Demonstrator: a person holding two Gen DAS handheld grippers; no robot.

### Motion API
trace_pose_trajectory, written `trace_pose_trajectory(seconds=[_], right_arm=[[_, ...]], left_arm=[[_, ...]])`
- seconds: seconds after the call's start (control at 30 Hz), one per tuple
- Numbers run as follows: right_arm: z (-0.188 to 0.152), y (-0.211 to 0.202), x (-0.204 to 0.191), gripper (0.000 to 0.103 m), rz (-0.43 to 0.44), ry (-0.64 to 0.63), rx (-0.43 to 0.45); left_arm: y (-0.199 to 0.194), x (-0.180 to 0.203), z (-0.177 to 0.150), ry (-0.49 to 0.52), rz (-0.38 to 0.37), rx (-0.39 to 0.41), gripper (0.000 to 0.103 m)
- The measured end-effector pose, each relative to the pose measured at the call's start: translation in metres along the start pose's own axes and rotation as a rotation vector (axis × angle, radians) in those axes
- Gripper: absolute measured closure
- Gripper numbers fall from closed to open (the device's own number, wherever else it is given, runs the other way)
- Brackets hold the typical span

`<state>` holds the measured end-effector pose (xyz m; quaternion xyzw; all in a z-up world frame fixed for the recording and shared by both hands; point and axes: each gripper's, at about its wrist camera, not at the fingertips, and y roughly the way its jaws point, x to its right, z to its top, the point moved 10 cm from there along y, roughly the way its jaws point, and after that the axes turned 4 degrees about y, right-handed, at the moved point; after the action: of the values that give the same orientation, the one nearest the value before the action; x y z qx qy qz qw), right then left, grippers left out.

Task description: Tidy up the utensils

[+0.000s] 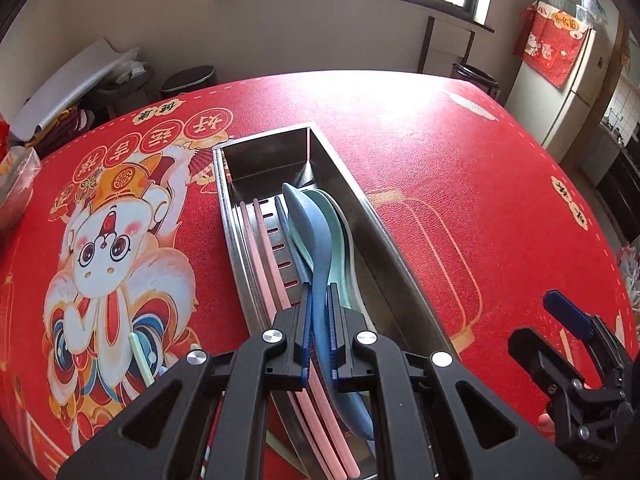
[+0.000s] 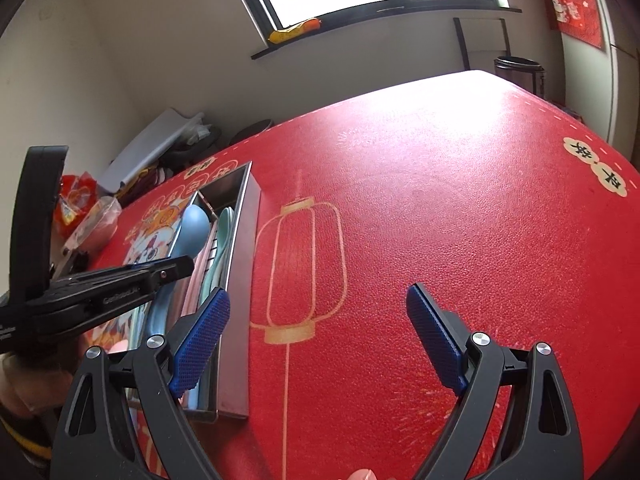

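Note:
A long steel utensil tray (image 1: 384, 236) lies on the red tablecloth; it also shows in the right wrist view (image 2: 240, 272). Inside lie two pink chopsticks (image 1: 264, 248), a light green spoon (image 1: 340, 240) and a white spoon (image 1: 356, 264). My left gripper (image 1: 320, 332) is shut on the handle of a blue spoon (image 1: 310, 224), held over the tray with its bowl pointing away; the spoon shows in the right wrist view (image 2: 192, 228). My right gripper (image 2: 320, 340) is open and empty, above the cloth just right of the tray. It appears in the left wrist view (image 1: 568, 316).
A light green chopstick (image 1: 142, 356) lies on the cloth left of the tray. A clear plastic container (image 1: 16, 188) stands at the table's left edge. A fridge (image 1: 576, 80) and bins stand beyond the table.

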<state>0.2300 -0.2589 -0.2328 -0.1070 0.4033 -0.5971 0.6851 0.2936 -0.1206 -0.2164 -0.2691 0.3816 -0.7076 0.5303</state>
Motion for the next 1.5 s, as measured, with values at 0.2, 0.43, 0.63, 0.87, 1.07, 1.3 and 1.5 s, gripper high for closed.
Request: trace_pose_trajectory(seconds=[0.2, 0.43, 0.63, 0.87, 1.07, 1.3, 1.5], right_arm=[[-0.002, 0.004, 0.0, 0.016, 0.002, -0.001, -0.016], [-0.002, 0.006, 0.0, 0.016, 0.007, 0.011, -0.025], [-0.001, 0.002, 0.001, 0.016, 0.024, 0.033, -0.006], [0.004, -0.004, 0.0, 0.016, 0.021, 0.031, 0.051], [0.006, -0.012, -0.015, 0.016, 0.033, -0.017, 0.094], [0.0, -0.034, -0.053, 0.015, 0.123, -0.113, 0.104], [-0.03, -0.031, -0.07, 0.015, 0.059, -0.232, 0.042]], left_arm=[[0.012, 0.001, 0.002, 0.031, 0.017, -0.025, 0.096], [0.008, 0.011, 0.008, 0.051, -0.043, -0.002, 0.085], [-0.027, 0.005, 0.01, 0.05, -0.068, 0.077, 0.053], [-0.075, -0.026, -0.018, 0.019, -0.037, 0.172, 0.008], [-0.101, -0.066, -0.063, -0.044, -0.002, 0.189, 0.006], [-0.113, -0.107, -0.116, -0.108, 0.061, 0.166, 0.006], [-0.103, -0.107, -0.137, -0.144, 0.035, 0.149, 0.008]])
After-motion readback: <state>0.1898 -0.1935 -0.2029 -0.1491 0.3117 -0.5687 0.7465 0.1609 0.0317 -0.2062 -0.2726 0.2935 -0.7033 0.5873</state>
